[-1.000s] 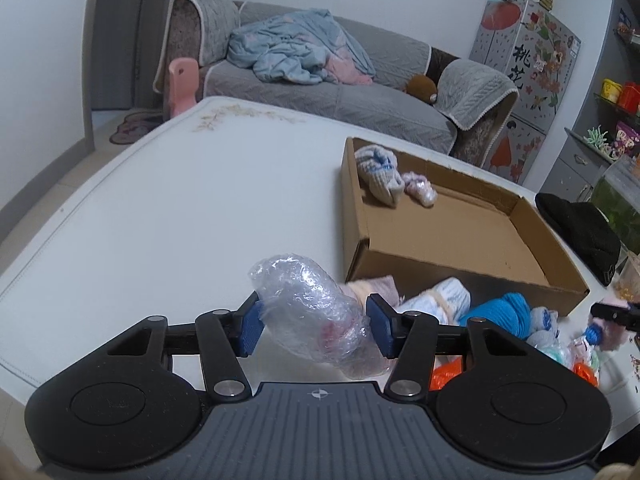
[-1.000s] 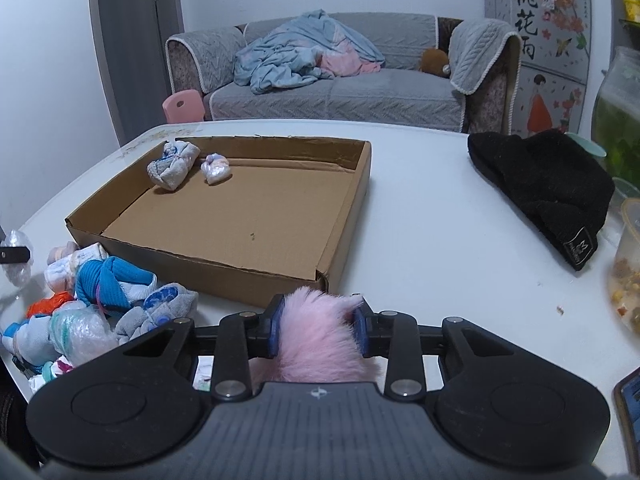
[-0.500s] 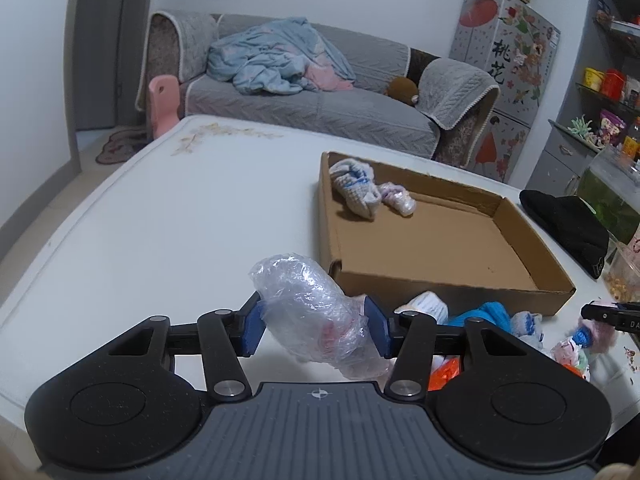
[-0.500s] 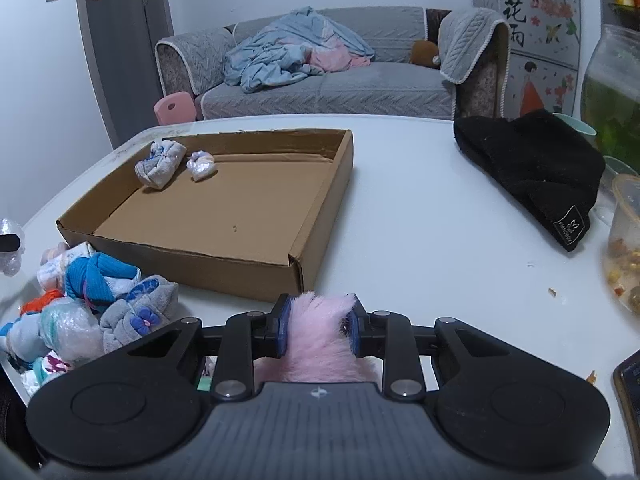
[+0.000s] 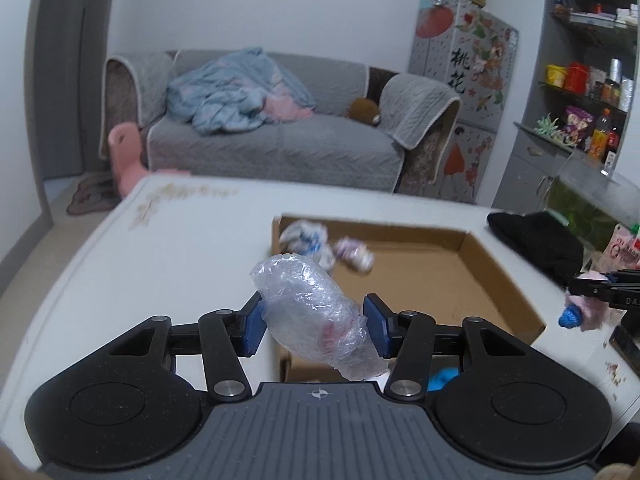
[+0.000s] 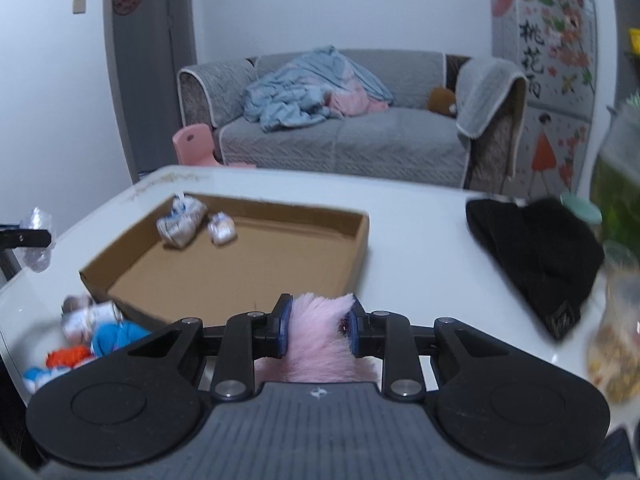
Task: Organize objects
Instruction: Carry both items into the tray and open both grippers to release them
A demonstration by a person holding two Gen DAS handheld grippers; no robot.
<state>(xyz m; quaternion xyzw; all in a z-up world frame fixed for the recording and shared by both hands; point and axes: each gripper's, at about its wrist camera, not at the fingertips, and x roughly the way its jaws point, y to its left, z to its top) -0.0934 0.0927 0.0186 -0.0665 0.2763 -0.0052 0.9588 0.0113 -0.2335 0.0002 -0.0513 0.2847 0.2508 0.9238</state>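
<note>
A grey quilted sofa stands against the far wall, with a rumpled blue and pink blanket heaped on its left seat and a brown plush toy near its right arm. A pink child's chair sits on the floor beside the sofa's left end. To the sofa's right stands a cabinet covered in floral decals, and further right grey shelves hold jars and packets. On the white table a black knit hat lies to the right; beyond it, blurred, is what may be a glass tank with greenery.
</note>
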